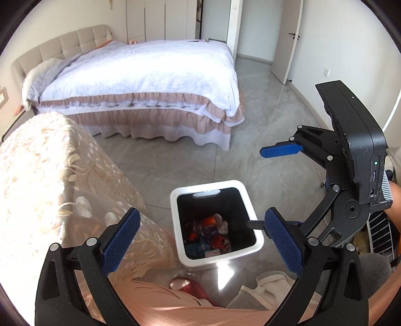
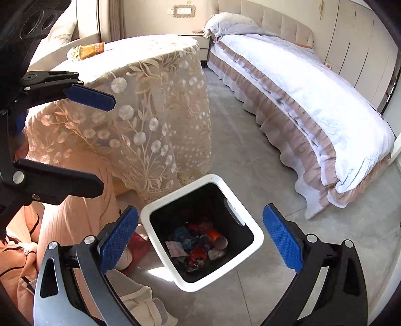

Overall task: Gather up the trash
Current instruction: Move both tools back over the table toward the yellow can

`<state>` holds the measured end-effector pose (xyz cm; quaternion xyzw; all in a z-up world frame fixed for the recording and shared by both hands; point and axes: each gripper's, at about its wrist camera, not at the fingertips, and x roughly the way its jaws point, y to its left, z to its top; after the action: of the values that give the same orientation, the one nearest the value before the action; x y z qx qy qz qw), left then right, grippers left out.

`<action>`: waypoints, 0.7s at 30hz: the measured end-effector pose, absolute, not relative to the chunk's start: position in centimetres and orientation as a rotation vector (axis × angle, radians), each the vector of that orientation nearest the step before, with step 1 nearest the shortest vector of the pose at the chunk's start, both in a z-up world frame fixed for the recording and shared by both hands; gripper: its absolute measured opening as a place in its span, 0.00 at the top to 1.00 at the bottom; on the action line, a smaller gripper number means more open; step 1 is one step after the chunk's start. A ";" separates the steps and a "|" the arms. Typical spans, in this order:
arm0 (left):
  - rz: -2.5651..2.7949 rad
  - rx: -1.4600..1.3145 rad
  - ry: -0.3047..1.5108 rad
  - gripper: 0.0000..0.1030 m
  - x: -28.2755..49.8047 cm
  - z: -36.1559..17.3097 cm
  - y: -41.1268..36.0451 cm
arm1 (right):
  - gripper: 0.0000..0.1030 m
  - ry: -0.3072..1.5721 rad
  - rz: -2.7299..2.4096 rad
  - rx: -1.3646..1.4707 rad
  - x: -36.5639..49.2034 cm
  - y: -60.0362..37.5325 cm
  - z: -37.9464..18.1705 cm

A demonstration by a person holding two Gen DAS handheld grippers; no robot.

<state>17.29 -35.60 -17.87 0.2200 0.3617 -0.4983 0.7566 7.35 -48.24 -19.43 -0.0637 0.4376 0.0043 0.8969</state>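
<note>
Crumpled colourful wrappers (image 2: pixel 198 244) lie at the bottom of a square white-rimmed bin with black lining (image 2: pixel 255 232) on the grey floor. Left gripper (image 1: pixel 200 240) and right gripper (image 2: pixel 200 240) hover above, jaws spread, empty.

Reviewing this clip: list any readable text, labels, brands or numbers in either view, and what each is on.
No text can be read in either view.
Orange packet on the lace-covered table: has printing, too blurred to read.
Wrappers in the white trash bin: colourful print, too crumpled and small to read.
Wall plate by the bed: no legible marking.
</note>
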 end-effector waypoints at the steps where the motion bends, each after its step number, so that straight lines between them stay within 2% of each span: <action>1: -1.074 0.475 0.779 0.05 17.3 -17.3 -34.9 | 0.04 0.897 0.014 -0.151 7.6 -47.8 -18.9; 9: -0.953 0.444 0.677 0.05 17.8 -13.9 -29.4 | 0.04 0.811 0.077 -0.200 9.6 -43.7 -14.8; 21: -0.722 0.340 0.635 0.05 21.4 -11.5 -20.6 | 0.04 0.740 0.158 -0.219 15.8 -35.6 -10.6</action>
<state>21.43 -20.59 -11.53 0.1627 0.3041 -0.3454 0.8728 15.84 -35.60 -10.62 -0.1066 0.3604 0.0769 0.9235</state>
